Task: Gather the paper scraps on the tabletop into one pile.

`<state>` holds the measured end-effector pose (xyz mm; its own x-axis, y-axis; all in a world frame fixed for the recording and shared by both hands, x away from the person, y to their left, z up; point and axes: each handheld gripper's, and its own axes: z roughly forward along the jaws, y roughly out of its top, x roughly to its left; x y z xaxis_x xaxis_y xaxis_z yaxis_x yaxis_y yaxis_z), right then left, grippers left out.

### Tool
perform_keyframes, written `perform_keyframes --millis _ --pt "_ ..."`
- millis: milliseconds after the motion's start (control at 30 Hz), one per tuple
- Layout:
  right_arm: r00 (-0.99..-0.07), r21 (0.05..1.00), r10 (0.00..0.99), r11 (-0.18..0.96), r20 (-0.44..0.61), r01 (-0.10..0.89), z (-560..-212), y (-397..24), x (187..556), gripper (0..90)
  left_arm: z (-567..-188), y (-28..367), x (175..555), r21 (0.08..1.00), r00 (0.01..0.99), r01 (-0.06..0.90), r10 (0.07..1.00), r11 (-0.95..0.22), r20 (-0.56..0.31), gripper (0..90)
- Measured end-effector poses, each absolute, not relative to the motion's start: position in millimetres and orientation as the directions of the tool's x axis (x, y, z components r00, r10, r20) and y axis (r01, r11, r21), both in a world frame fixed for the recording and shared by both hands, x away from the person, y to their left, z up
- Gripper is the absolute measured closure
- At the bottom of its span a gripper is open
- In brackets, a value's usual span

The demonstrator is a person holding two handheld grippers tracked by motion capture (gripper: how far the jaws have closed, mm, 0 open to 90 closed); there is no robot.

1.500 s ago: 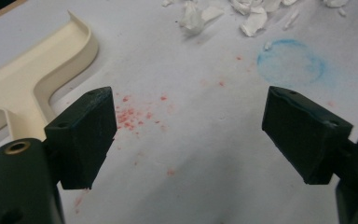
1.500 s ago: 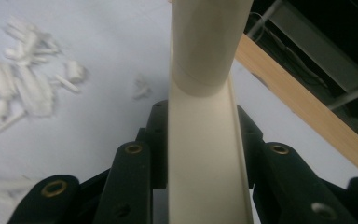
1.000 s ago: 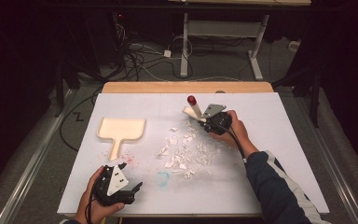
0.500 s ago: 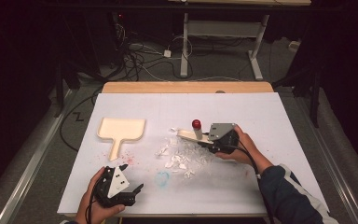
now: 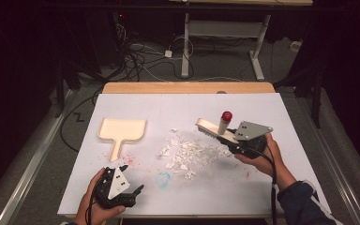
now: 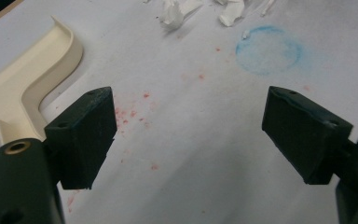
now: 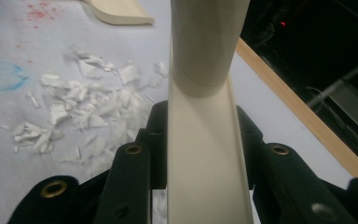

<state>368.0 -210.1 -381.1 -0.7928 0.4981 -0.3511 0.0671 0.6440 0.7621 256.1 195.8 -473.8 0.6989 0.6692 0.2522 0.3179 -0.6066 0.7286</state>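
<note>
A cream brush point(image 5: 212, 128) with a red-topped handle point(image 5: 226, 116) sticks out to the left of my right gripper point(image 5: 229, 139), which is shut on its back end at the right of the table. Its bristles hang just above the right edge of a pile of white paper scraps point(image 5: 187, 152). In the right gripper view the brush body point(image 7: 205, 140) runs up between the jaws, with the scraps point(image 7: 84, 112) to its left. A cream dustpan point(image 5: 122, 130) lies flat at the left. My left gripper point(image 5: 136, 191) rests open near the front left edge, nothing between its fingers point(image 6: 81, 133).
A faint blue ring point(image 5: 163, 178) and red specks point(image 6: 135, 112) mark the white sheet in front of the scraps. The dustpan's corner point(image 6: 23, 88) lies beside the left jaw. A wooden board edge point(image 5: 187, 87) runs along the back; cables and desk legs lie on the floor beyond.
My right gripper has carried the brush from behind the pile to the right and nearer, lifting it a little. The left gripper has stayed in place.
</note>
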Motion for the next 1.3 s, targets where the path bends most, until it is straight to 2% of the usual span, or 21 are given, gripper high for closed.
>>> perform_keyframes --millis 100,233,267,367,500,567,733,967,1033,1100,1300 --pt "-0.736 0.753 0.565 0.647 -0.373 0.115 -379 -225 362 68.3 -473 196 255 0.728 0.703 0.311 0.663 -0.611 0.257 16.9" --pt "-0.698 0.759 0.642 0.613 -0.317 0.22 -387 -248 360 68.3 -473 196 255 0.73 0.703 0.309 0.664 -0.609 0.256 17.0" --pt "-0.698 0.759 0.642 0.613 -0.317 0.22 -387 -248 360 68.3 -473 196 255 0.73 0.703 0.309 0.664 -0.609 0.256 16.9" --pt "-0.615 0.732 0.722 0.599 -0.317 0.325 -402 -263 360 68.3 -472 195 254 0.729 0.706 0.307 0.66 -0.612 0.257 16.9" --pt "-0.554 0.697 0.77 0.585 -0.317 0.415 -420 -265 367 68.3 -473 193 257 0.727 0.711 0.306 0.656 -0.615 0.255 17.0" --pt "-0.556 0.693 0.778 0.573 -0.292 0.437 -427 -261 370 68.3 -472 191 258 0.725 0.715 0.302 0.65 -0.619 0.257 17.0" --pt "-0.585 0.7 0.779 0.548 -0.228 0.458 -430 -233 371 68.3 -474 190 261 0.719 0.723 0.307 0.644 -0.624 0.25 17.0" --pt "-0.638 0.748 0.752 0.517 -0.165 0.416 -432 -177 367 68.3 -474 190 260 0.722 0.725 0.302 0.641 -0.623 0.25 17.0" --pt "-0.66 0.745 0.73 0.538 -0.178 0.394 -432 -166 365 68.3 -473 190 260 0.726 0.726 0.3 0.642 -0.619 0.248 17.0" --pt "-0.669 0.749 0.717 0.55 -0.196 0.369 -431 -162 362 68.3 -473 191 260 0.729 0.724 0.299 0.644 -0.616 0.246 17.0" --pt "-0.672 0.805 0.727 0.481 -0.145 0.347 -411 -178 362 68.3 -472 192 261 0.733 0.72 0.305 0.652 -0.607 0.24 17.0"
